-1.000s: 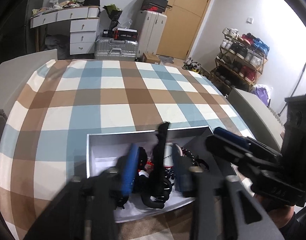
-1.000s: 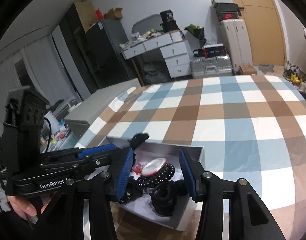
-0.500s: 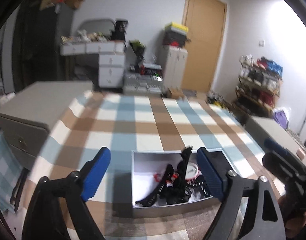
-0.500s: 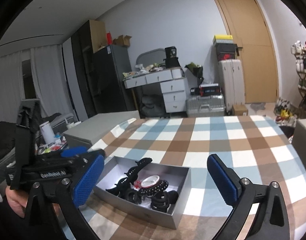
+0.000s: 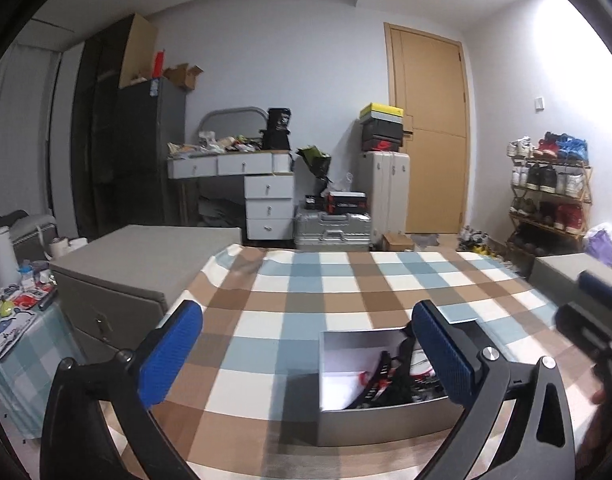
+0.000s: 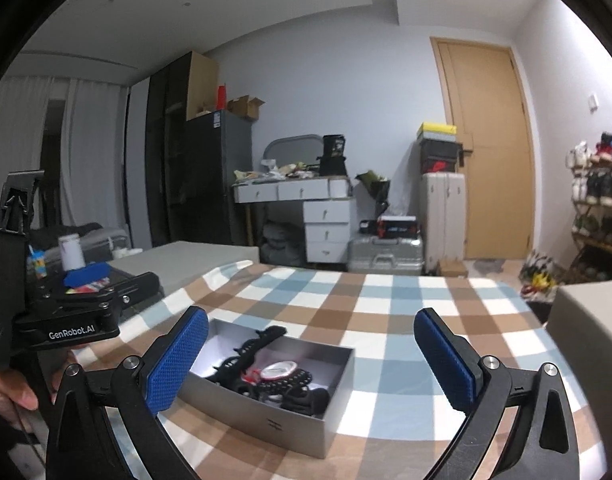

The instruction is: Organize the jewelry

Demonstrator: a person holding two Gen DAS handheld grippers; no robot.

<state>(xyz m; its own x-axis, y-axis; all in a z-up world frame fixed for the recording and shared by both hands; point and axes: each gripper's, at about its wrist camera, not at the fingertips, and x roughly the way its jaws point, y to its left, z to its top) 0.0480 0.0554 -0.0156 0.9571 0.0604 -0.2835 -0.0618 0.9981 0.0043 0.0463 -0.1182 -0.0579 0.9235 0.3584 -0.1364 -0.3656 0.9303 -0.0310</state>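
An open grey box (image 5: 386,424) (image 6: 258,412) sits on the checked tablecloth (image 5: 306,280). Inside it lie black hair clips (image 6: 254,344), a dark bead bracelet (image 6: 296,380), a round red-and-white piece (image 6: 280,369) and black hair ties (image 6: 306,400). My left gripper (image 5: 306,320) hangs above the near edge of the table with its jaws opening and nothing between them; its right pad (image 5: 442,352) hides part of the box. My right gripper (image 6: 312,320) is open and empty, above and behind the box.
Grey padded cabinets stand at the table's left (image 5: 126,256) and right (image 5: 566,272). A hand (image 6: 10,392) holds the left tool at the left edge of the right wrist view. Behind the table are a white desk (image 5: 266,184), suitcases, a shoe rack and a door.
Both grippers have opened wide, drawn back from over the box and tilted up towards the room. A black clip that stood between the left jaws now lies in the box.
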